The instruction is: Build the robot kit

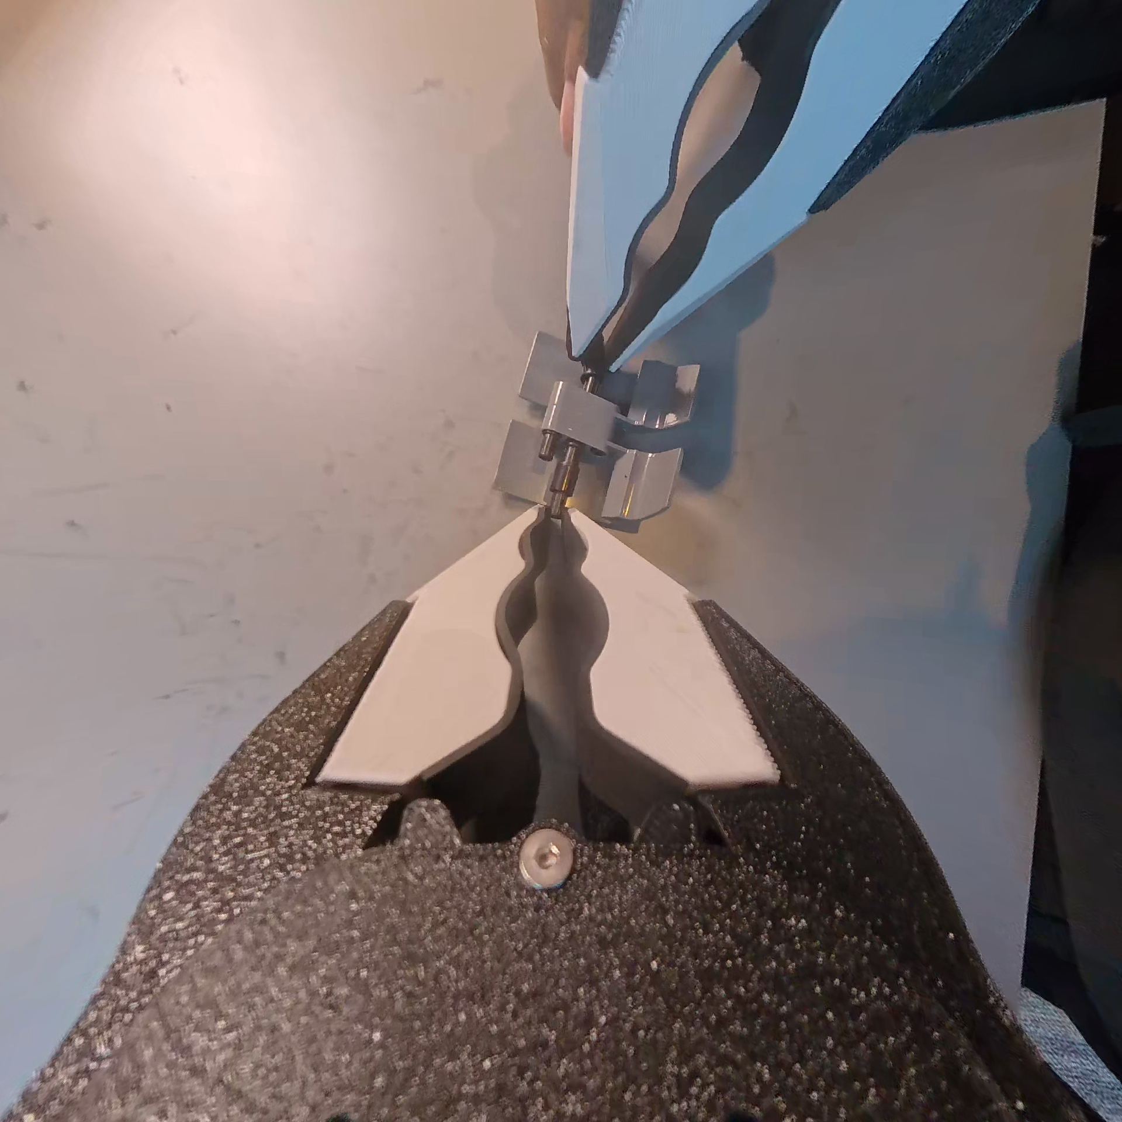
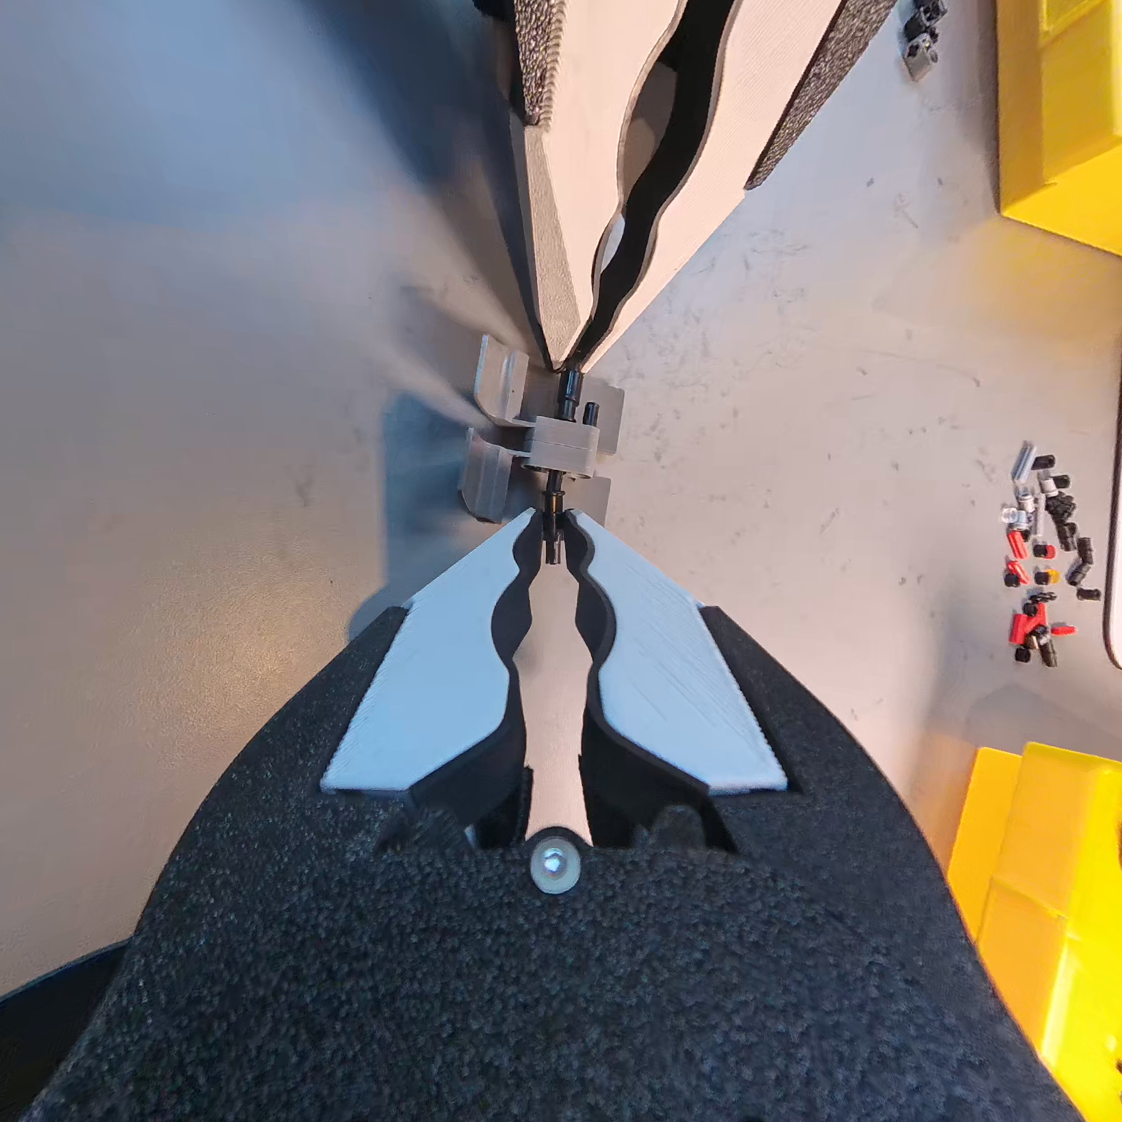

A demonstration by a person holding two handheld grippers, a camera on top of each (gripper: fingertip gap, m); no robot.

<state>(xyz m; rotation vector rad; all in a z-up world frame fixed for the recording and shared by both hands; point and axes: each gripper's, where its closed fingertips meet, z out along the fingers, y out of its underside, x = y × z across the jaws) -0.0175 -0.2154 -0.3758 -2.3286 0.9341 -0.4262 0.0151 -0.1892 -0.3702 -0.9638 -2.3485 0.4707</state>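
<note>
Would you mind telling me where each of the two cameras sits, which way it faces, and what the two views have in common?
Left wrist view: sits on the left gripper, looking along its fingers down at the table; its tips pinch a black pin entering a grey block in a metal fixture; the right gripper faces it.
Right wrist view: sits on the right gripper, facing the opposite way; the left gripper, loose small parts and yellow bins show.
Shared: both grippers, grey block, fixture, table.
</note>
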